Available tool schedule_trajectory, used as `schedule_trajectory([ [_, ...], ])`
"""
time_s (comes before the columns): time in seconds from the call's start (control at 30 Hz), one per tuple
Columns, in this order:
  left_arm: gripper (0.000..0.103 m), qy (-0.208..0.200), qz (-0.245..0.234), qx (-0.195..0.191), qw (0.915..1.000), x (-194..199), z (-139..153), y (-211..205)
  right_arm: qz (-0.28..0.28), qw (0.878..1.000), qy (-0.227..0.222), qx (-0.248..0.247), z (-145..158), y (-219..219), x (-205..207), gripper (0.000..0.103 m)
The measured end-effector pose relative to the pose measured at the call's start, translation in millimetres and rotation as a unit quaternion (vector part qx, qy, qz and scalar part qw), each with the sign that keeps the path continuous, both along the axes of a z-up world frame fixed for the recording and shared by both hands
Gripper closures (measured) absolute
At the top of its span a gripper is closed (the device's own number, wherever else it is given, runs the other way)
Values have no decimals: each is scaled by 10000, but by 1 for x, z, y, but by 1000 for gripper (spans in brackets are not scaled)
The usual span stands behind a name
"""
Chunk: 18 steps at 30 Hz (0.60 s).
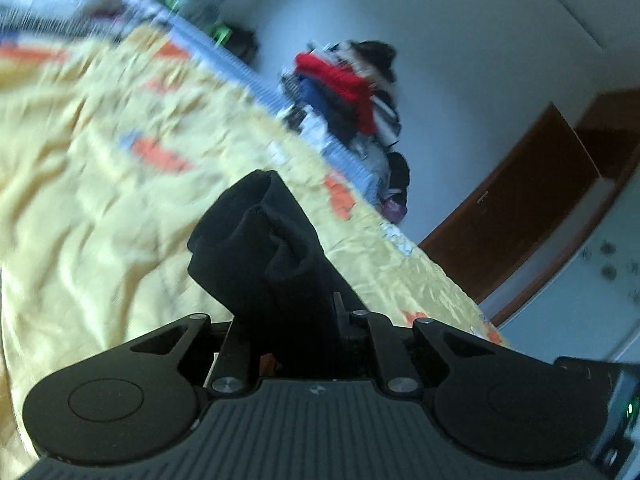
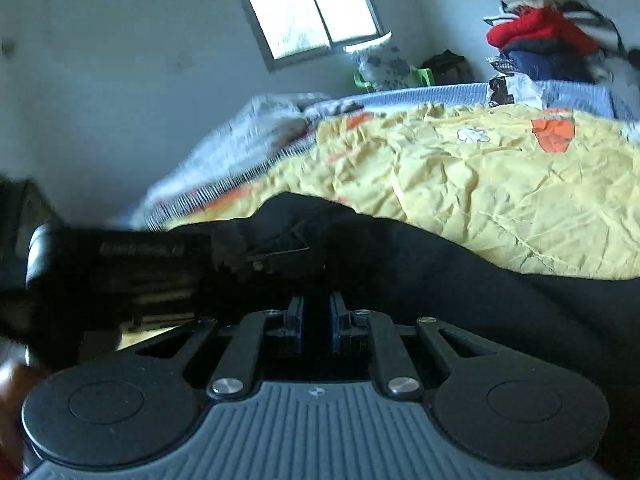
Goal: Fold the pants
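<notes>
A bed point(image 2: 500, 216) covered by a crumpled yellow sheet with orange patches fills the middle and right of the right wrist view, and the left half of the left wrist view. Beyond its far edge, in the upper right of the right wrist view, sits a heap of clothes point(image 2: 548, 36) topped by something red.

The black pants point(image 2: 460, 292) spread across the lower middle and right of the right wrist view, lying over the near edge of the bed. In the left wrist view a bunched fold of the same pants rises at centre frame, above the sheet.

The left tool point(image 1: 308, 300) is clamped on that bunched fold, cloth filling the space between its fingers. The right tool point(image 2: 318, 312) has its blue-edged fingers drawn close together with dark cloth around them; it appears to be pinching the pants, though the black fabric makes this hard to confirm.

The pants look soft, limp and light, likely to sag and slide rather than keep a crease. Gripping through doubled layers at an edge or hem, one tool at each end, should give the best control.
</notes>
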<state>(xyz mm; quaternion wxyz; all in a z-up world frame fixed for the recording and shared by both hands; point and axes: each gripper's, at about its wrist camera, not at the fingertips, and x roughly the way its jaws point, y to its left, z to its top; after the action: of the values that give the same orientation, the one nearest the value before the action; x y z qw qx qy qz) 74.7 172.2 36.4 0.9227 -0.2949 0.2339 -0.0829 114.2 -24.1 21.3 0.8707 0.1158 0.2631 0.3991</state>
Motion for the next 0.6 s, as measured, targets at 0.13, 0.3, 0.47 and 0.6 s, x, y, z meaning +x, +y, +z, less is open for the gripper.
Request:
schedule_trajectory([
  [0.13, 89, -351, -203, 282, 9988, -8, 23, -31, 2, 9967, 256, 767, 11, -37, -2, 91],
  [0.3, 88, -752, -600, 610, 9935, -18, 49, -80, -214, 9909, 253, 1301, 26, -81, -12, 91],
  [0.47, 87, -973, -1092, 845, 9856, -20, 56, -135, -618, 9819, 263, 1769, 31, -139, -34, 91],
  [0.6, 85, -1035, -1412, 1097, 9784, -22, 53, -182, -937, 9731, 370, 2070, 22, -179, -48, 91],
])
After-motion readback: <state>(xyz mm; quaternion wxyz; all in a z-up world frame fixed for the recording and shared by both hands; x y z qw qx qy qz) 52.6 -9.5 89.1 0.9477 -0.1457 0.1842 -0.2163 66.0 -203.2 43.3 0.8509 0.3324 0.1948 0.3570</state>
